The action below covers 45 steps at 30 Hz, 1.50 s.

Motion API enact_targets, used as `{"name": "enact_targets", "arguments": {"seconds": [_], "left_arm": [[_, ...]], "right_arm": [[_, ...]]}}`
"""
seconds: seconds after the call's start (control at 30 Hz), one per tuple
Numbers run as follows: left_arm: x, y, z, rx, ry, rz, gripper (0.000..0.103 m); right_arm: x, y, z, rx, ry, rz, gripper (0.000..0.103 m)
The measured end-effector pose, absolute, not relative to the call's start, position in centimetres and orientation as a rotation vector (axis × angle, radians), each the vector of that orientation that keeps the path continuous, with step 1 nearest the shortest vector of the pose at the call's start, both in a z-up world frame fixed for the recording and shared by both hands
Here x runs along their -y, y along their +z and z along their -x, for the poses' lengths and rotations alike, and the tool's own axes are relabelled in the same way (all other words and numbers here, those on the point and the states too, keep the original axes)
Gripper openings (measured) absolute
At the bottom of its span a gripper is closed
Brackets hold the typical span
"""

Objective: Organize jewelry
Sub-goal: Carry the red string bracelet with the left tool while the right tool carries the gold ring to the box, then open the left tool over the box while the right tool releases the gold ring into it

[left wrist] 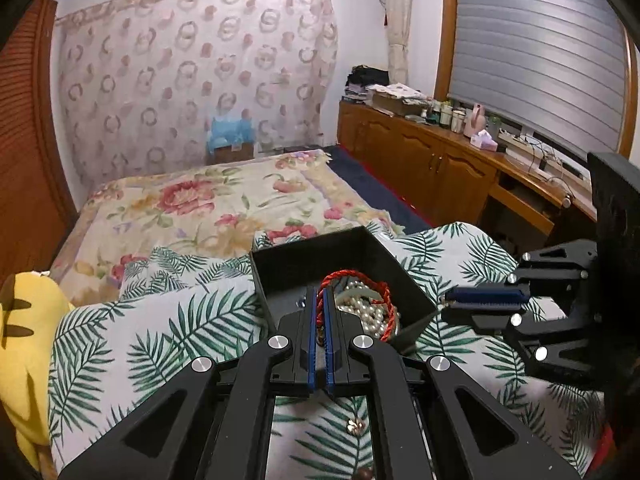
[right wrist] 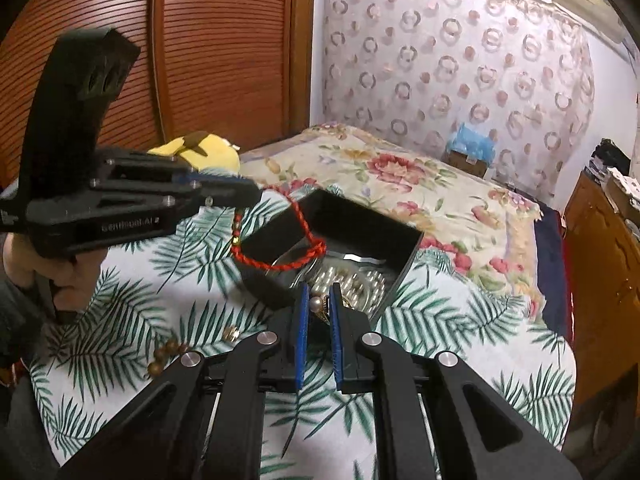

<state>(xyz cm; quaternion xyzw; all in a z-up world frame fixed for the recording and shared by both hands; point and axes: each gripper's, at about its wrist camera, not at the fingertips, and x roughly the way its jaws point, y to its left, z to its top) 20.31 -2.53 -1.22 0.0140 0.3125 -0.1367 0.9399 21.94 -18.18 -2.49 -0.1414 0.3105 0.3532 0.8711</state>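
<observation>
A black open box (left wrist: pixel 352 250) sits on the palm-leaf cloth and holds a pearl necklace (left wrist: pixel 370 312). It also shows in the right wrist view (right wrist: pixel 360 220). My left gripper (left wrist: pixel 320 296) is shut on a red braided cord bracelet (left wrist: pixel 352 276), which hangs from it over the box (right wrist: pixel 298 216). My right gripper (right wrist: pixel 320 292) is nearly closed on a small pearl piece (right wrist: pixel 317 303) at the box's near edge. In the left wrist view the right gripper (left wrist: pixel 450 300) sits right of the box. A brown bead string (right wrist: pixel 166 354) and a gold piece (right wrist: pixel 231 333) lie on the cloth.
A palm-leaf cloth (left wrist: pixel 160 320) covers the near bed. A floral blanket (left wrist: pixel 208 200) lies beyond. A yellow plush toy (left wrist: pixel 24 328) sits at the left. A wooden cabinet (left wrist: pixel 440 160) with clutter runs along the right wall.
</observation>
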Motion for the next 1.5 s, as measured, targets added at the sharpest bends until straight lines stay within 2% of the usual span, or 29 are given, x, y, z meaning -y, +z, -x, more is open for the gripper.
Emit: {"name": "enact_targets", "arguments": {"seconds": [0.5,0.6,0.63,1.33,1.5], "left_arm": [[1.5,-2.8,-22.5,-0.643,-0.248,0.004,0.003],[1.5,-3.0,-22.7,-0.645,-0.249,0.012,0.003],[1.5,-3.1,-22.7,-0.647,-0.248,0.015,0.003],[2.9,-2.2,-24.7,-0.679,-0.224,-0.055,0.003],[2.8,-1.8,-24.4,-0.678,-0.218,-0.043,0.005]], "right_arm": [[16.9,-4.4,-25.4,-0.636,0.752,0.212,0.012],[17.2,-4.4,-25.4,-0.622,0.738,0.202,0.022],[17.3,-4.4,-25.4,-0.620,0.739,0.194,0.022],[18.9,-4.4,-25.4,-0.616,0.666,0.165,0.022],[19.1,-4.2,-25.2,-0.605,0.669,0.164,0.022]]}}
